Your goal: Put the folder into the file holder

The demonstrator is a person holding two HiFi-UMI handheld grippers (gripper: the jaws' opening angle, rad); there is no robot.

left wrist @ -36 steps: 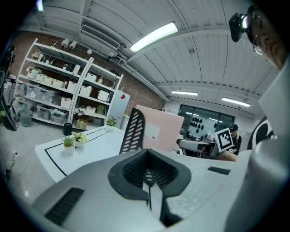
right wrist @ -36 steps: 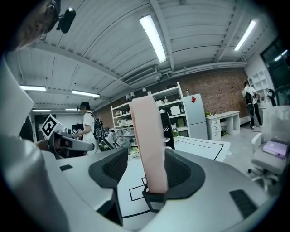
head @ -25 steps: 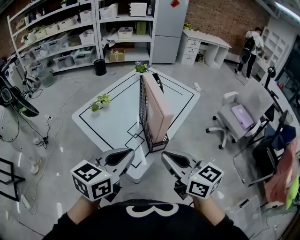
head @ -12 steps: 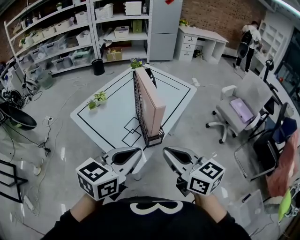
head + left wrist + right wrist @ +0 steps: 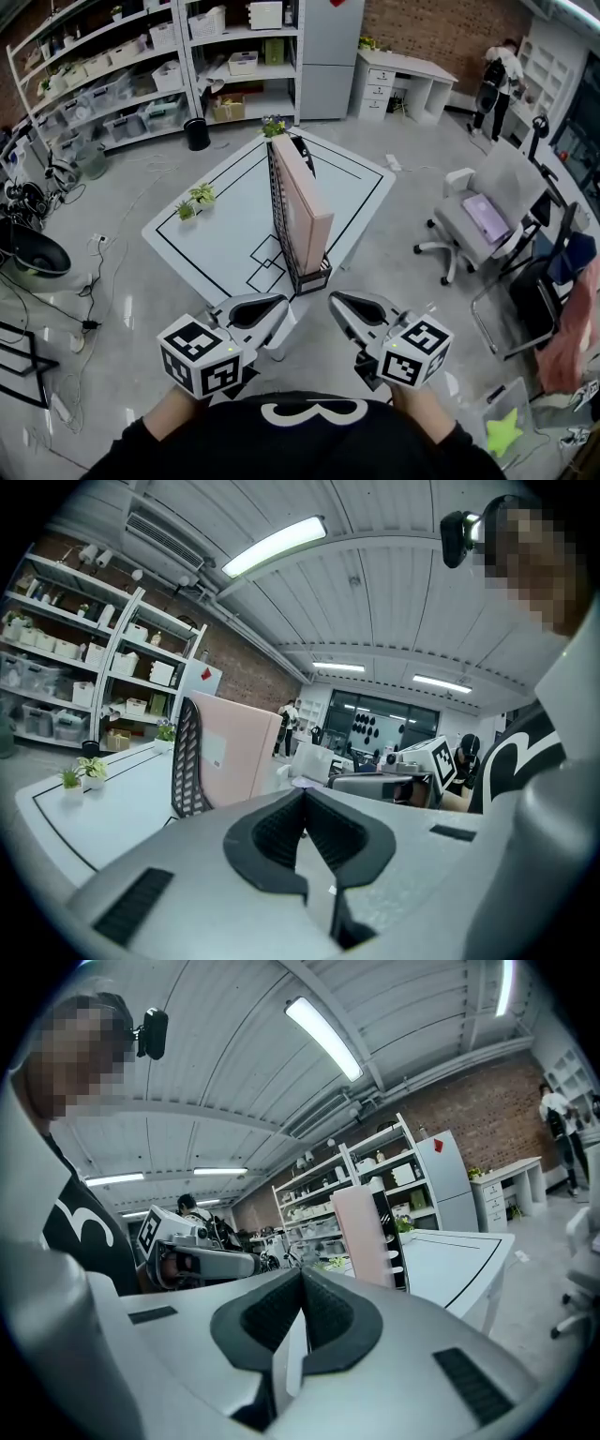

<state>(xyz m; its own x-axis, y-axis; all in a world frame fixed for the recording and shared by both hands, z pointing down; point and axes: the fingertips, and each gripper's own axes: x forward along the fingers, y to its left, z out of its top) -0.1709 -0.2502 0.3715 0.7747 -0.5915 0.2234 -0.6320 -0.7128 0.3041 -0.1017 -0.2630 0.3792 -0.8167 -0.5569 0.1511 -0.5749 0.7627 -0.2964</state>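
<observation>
Head view: the pink folder (image 5: 305,211) stands upright inside the black mesh file holder (image 5: 310,279) on the white table (image 5: 225,239), with small plants (image 5: 202,196) well to its left. The left gripper (image 5: 280,303) and right gripper (image 5: 334,299) hover off the table's near corner.

Left gripper view: the jaws are pressed together, empty.

Right gripper view: the jaws are clenched on nothing, and the folder shows beyond them.

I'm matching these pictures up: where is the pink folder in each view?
Head view: pink folder stands centre, on the white table.
Left gripper view: folder left of centre.
Right gripper view: folder right of centre.
Shared landmark: black file holder holding it.
</observation>
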